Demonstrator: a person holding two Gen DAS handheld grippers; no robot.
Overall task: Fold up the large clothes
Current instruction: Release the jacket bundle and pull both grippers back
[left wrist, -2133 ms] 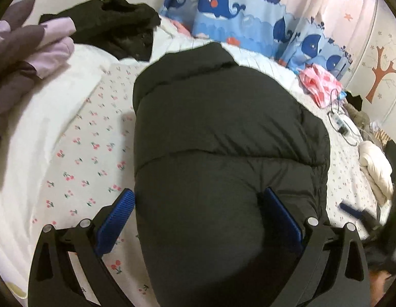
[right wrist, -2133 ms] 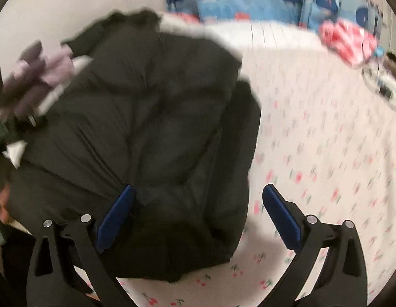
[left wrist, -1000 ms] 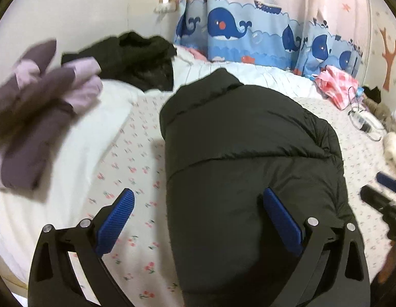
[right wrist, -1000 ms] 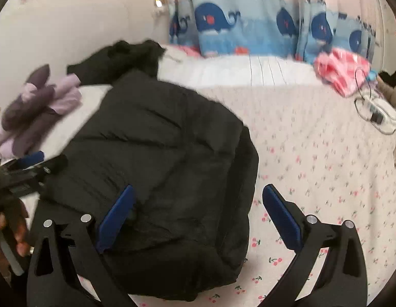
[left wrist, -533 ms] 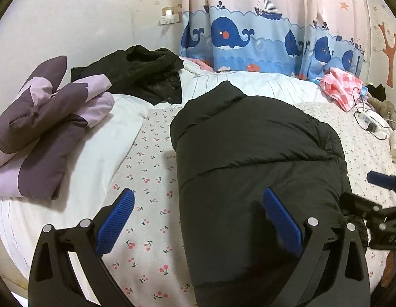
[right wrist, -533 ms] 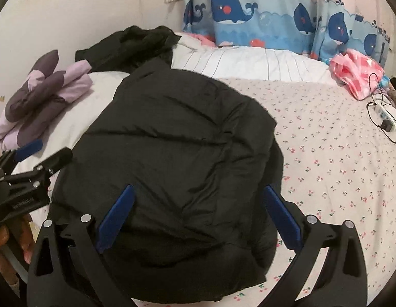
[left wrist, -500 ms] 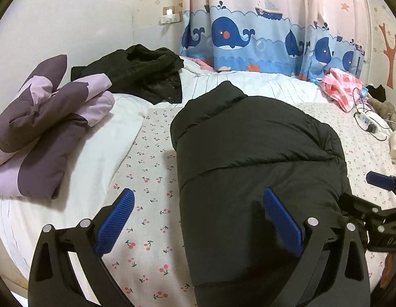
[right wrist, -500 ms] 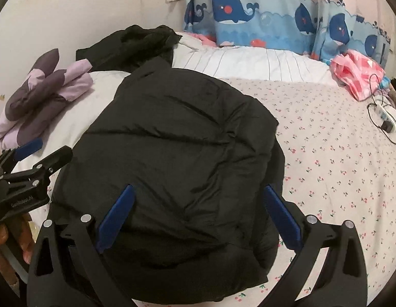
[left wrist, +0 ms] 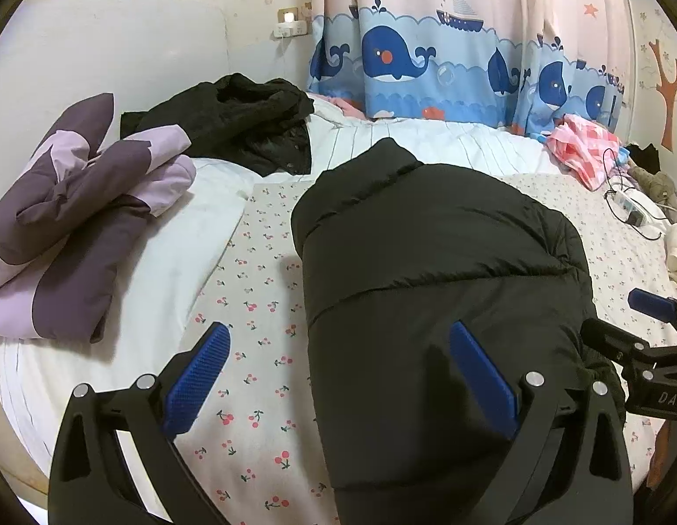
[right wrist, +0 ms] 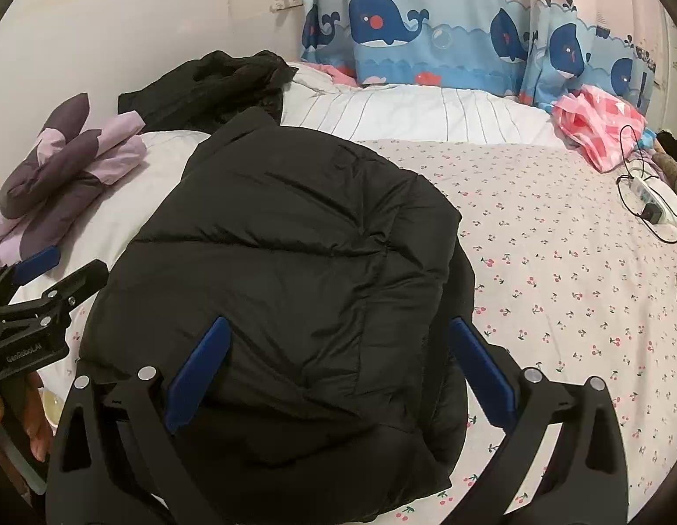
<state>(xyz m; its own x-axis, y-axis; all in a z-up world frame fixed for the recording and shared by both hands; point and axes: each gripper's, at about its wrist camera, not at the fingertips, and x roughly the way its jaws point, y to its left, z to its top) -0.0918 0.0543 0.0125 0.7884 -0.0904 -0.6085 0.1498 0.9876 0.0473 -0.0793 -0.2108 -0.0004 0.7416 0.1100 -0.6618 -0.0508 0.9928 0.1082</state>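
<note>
The black quilted puffer jacket (right wrist: 290,271) lies folded lengthwise at the near edge of the cherry-print bed sheet (right wrist: 557,262). Your left gripper (left wrist: 338,376) and right gripper (right wrist: 334,372) hover spread wide, holding nothing. Judgement: grip both hem corners, fold toward the collar, then press out trapped air.

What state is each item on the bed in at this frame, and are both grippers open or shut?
black puffer jacket: folded into a compact bundle, lying flat on the cherry-print sheet.
purple quilted garment: folded, resting on the white bedding.
black clothing heap: crumpled, unfolded.
pink checked cloth: bunched up.
power strip: cord attached.
left gripper: open, holding nothing.
right gripper: open, holding nothing.
</note>
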